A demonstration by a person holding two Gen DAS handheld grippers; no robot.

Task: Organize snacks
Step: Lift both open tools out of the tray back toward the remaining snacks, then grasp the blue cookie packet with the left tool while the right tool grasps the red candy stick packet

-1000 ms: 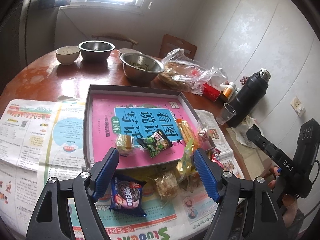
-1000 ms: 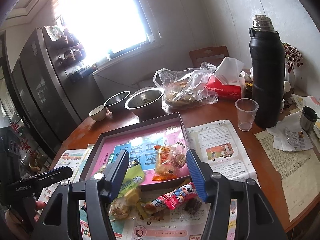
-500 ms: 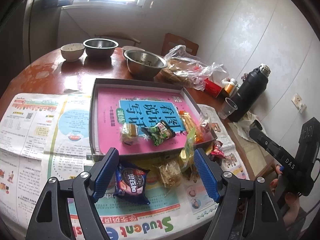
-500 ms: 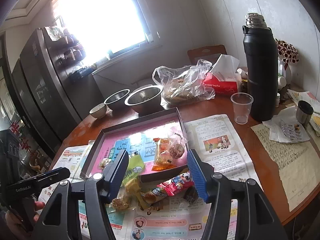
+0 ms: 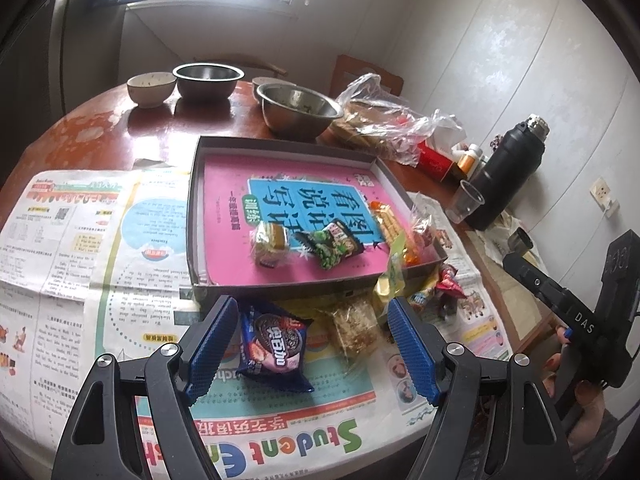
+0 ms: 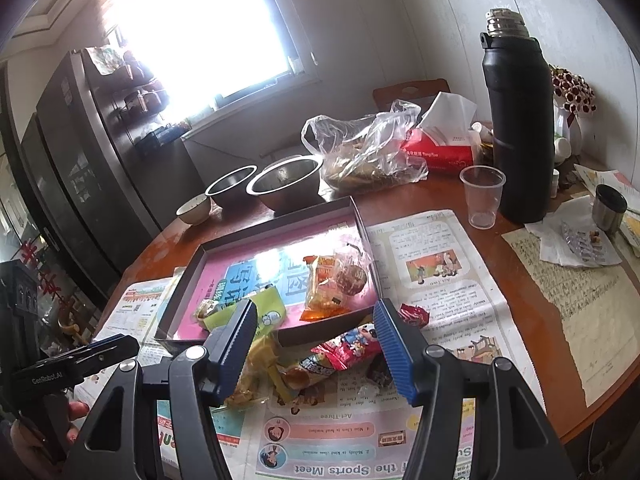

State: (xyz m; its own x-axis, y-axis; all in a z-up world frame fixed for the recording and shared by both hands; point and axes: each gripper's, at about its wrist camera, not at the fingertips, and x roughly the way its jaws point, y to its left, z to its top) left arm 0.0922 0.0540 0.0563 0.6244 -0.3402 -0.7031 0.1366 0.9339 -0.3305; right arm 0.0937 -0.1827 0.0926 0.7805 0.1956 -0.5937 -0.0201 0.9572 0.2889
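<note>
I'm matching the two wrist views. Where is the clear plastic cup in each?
Left wrist: clear plastic cup at far right, in front of the black thermos.
Right wrist: cup upper right, left of the thermos.
Shared landmark: the thermos.

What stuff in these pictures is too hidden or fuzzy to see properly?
- Window, right wrist view: washed out by glare, nothing outside shows.
- Clear plastic bag, both views: the crinkled film blurs the food inside.
- Steel bowl, left wrist view: its contents are too small to name.
- Red snack packet, right wrist view: partly behind the right gripper fingers.
</note>
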